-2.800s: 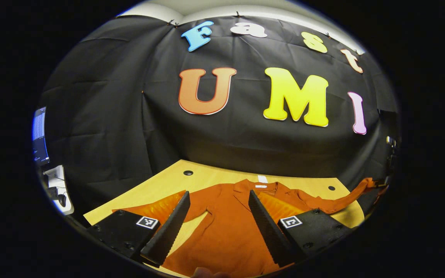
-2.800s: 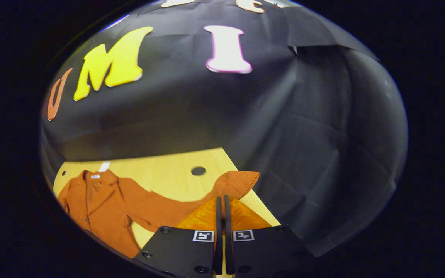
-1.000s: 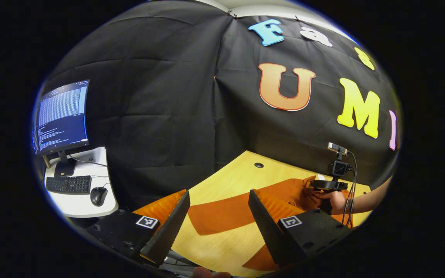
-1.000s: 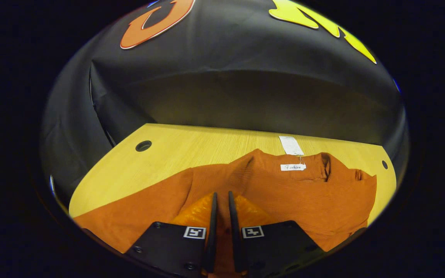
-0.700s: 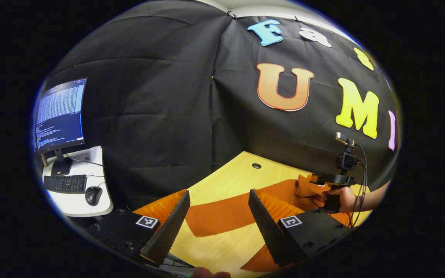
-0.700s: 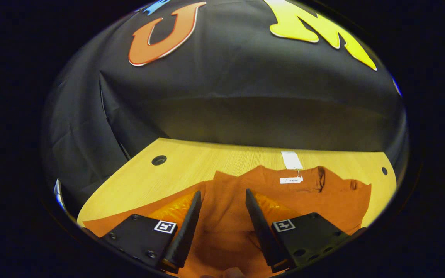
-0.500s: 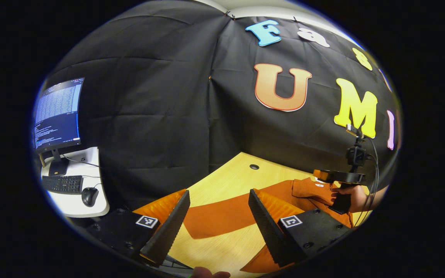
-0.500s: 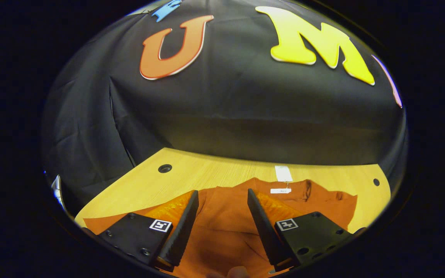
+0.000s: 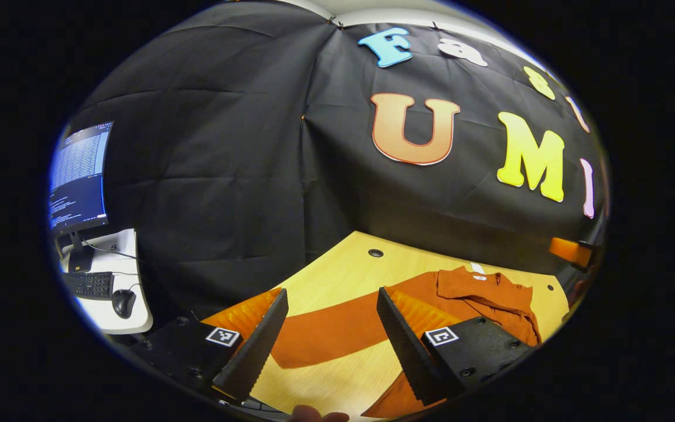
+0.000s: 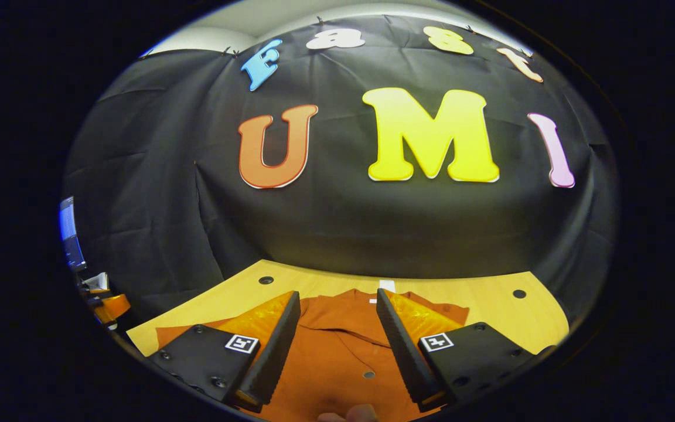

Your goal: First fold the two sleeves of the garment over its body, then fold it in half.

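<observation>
Spreading across a light wooden table (image 9: 343, 275), the rust-orange garment (image 10: 337, 351) is seen below and ahead of both grippers. The left gripper (image 9: 331, 334) and right gripper (image 10: 337, 340) are held wide apart, empty. A monitor (image 9: 77, 176), keyboard (image 9: 87, 284) and mouse (image 9: 122, 302) are seen far left.

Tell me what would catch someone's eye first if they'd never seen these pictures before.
The orange garment on the pale wooden table stands out most, with one long sleeve stretched flat across the wood in the left gripper view. In front of it, the left gripper is spread wide open. In the right gripper view the right gripper is open too, above the garment's collar.
</observation>
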